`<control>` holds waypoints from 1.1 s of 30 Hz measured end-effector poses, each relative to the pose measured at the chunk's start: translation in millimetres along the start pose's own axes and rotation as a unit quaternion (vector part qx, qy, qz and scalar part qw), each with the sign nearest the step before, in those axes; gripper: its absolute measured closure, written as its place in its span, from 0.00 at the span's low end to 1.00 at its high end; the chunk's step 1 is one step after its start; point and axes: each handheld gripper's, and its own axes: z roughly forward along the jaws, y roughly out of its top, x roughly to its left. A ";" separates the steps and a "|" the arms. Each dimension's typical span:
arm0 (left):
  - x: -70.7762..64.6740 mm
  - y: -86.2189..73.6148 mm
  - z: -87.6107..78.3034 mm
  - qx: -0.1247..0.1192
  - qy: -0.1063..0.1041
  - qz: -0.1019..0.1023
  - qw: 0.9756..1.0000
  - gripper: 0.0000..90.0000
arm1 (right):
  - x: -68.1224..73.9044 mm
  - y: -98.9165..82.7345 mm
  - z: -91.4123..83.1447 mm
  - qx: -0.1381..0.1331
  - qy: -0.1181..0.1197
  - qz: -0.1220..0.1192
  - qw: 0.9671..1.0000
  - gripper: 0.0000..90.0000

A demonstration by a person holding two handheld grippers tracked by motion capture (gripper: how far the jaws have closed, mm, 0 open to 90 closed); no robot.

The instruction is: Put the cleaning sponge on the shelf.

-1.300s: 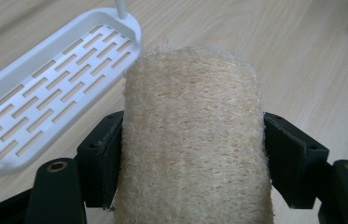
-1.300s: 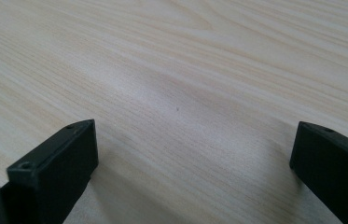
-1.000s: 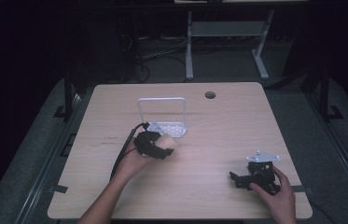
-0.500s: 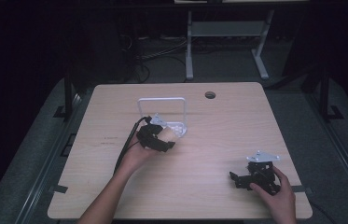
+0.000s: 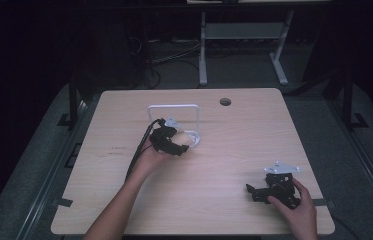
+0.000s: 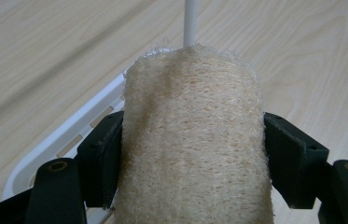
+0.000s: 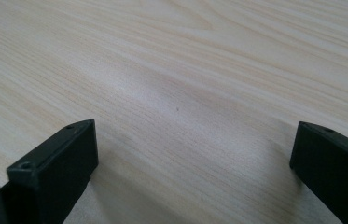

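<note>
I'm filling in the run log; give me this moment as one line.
left gripper: shut on sponge, over white rack | right gripper: open, empty, low over table

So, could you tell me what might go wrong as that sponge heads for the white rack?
The left claw grips the loofah sponge right by the rack's thin upright wire; the sponge could snag it and drag or tip the light rack. The soft sponge may also cling to the pads on release.

I'm looking down on a pale wood table [image 5: 234, 150] with a round grommet hole [image 5: 225, 102], standing on grey floor [image 5: 319, 107], white metal stand [image 5: 239, 32] receding into darkness behind.
</note>
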 end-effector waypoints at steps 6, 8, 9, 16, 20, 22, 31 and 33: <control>4.8 2.8 6.2 0.004 0.005 -0.003 1.000 0.31 | 0.0 0.0 0.0 0.000 0.000 0.000 1.000 0.01; 6.2 3.5 9.5 0.006 0.005 -0.006 1.000 0.31 | 0.0 0.0 0.0 0.000 0.000 0.000 1.000 0.01; 6.8 3.9 10.9 0.008 0.005 -0.005 1.000 0.31 | 0.0 0.0 0.0 0.000 0.000 0.000 1.000 0.01; 10.6 9.4 18.0 0.005 0.009 -0.008 1.000 0.31 | 0.0 0.0 0.0 0.000 0.000 0.000 1.000 0.01; 9.9 12.6 21.1 0.006 0.010 -0.003 1.000 0.31 | 0.0 0.0 0.0 0.000 0.000 0.000 1.000 0.01; 10.6 13.5 23.1 0.013 0.009 -0.001 1.000 0.31 | 0.0 0.0 0.0 0.000 0.000 0.000 1.000 0.01; 10.7 15.0 31.3 0.022 0.016 0.003 1.000 0.31 | 0.0 0.0 0.0 0.000 0.000 0.000 1.000 0.01; 10.9 14.7 32.7 0.022 0.015 0.002 1.000 0.31 | 0.0 0.0 0.0 0.000 0.000 0.000 1.000 0.01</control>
